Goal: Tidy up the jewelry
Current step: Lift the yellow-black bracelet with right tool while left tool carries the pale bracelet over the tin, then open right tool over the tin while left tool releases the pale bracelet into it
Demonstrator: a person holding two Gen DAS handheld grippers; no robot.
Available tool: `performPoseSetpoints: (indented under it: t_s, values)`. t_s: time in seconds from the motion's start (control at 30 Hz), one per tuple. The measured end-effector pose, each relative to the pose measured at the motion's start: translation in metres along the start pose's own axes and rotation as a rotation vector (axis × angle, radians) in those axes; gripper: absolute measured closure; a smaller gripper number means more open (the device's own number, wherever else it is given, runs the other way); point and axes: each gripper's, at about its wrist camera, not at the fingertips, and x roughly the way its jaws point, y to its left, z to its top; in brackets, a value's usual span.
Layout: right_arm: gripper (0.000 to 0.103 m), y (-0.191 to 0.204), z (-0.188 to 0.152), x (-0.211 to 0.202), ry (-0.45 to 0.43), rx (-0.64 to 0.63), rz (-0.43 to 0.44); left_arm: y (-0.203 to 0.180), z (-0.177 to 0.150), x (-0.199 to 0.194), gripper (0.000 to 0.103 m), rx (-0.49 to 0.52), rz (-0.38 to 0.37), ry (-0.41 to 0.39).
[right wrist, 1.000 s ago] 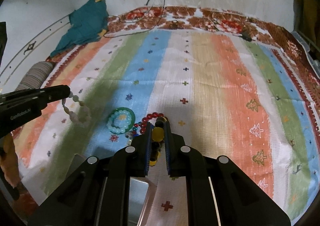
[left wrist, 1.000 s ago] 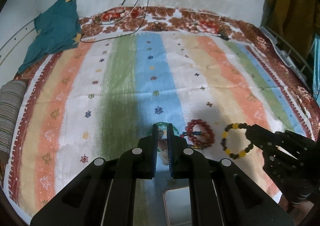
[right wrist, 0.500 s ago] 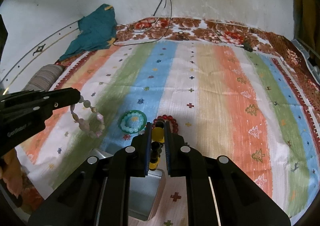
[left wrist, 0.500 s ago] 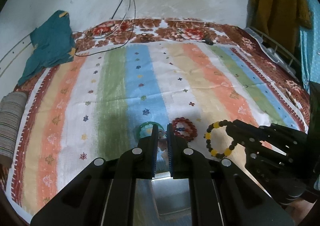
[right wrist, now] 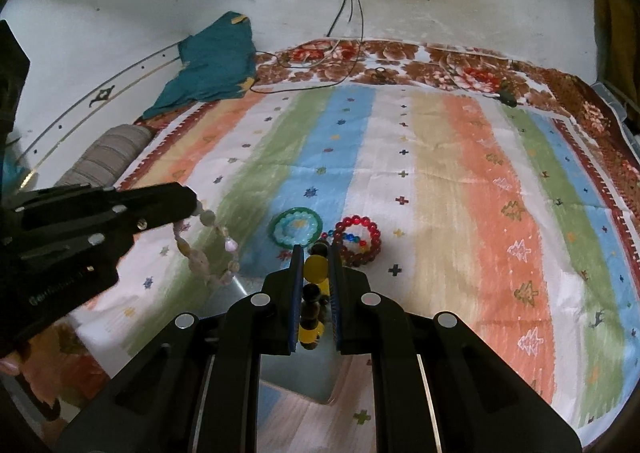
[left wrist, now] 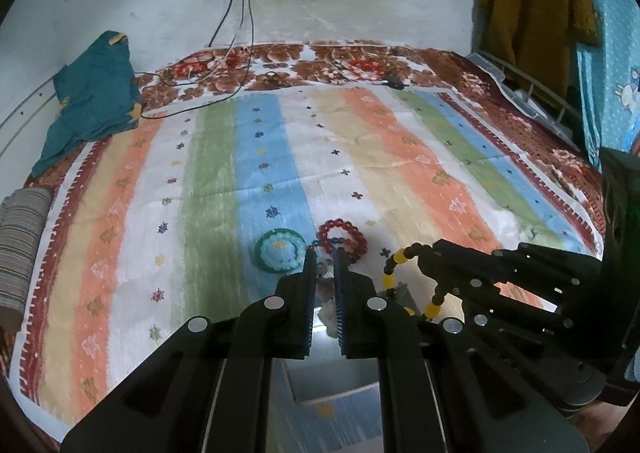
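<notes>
Clear box [right wrist: 320,385] at striped bedspread's [right wrist: 460,189] near edge, contents unclear. Left gripper [left wrist: 324,253] clamps pale bracelet [right wrist: 208,249]; right gripper [right wrist: 315,253] clamps yellow-black bracelet [right wrist: 314,269]. Green [right wrist: 297,226] & red [right wrist: 357,240] bracelets on spread.

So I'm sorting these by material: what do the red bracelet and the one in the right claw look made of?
Red bracelet: translucent glossy beads, likely glass or plastic. Bracelet in the right claw: opaque yellow beads between dark matte ones, maybe resin and wood; can't confirm.
</notes>
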Motion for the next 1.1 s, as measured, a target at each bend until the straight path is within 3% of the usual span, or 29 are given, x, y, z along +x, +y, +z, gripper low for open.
performPoseSetpoints:
  t_s: [0.33,0.37,0.4,0.47,0.83,1.1]
  values:
    - [0.09,0.004,-0.016,-0.004,0.032,0.02,0.024,-0.002,-0.013,-0.005,0.093,-0.016,-0.005,0.02]
    - [0.086,0.002,-0.016,-0.004,0.036,0.03,0.019,0.0,-0.013,-0.005,0.09,-0.026,0.003,0.021]
    - [0.073,-0.001,-0.017,-0.003,0.042,0.04,0.013,0.001,-0.014,-0.005,0.08,-0.032,0.011,0.02]
    - [0.062,-0.005,-0.016,-0.002,0.038,0.046,-0.009,0.004,-0.013,-0.005,0.078,-0.038,0.019,0.017]
    - [0.058,-0.032,-0.011,0.017,0.074,0.109,-0.068,0.02,-0.005,0.009,0.063,-0.094,0.038,0.045]
    - [0.048,-0.039,-0.005,0.028,0.098,0.131,-0.058,0.026,0.0,0.024,0.056,-0.105,0.039,0.078]
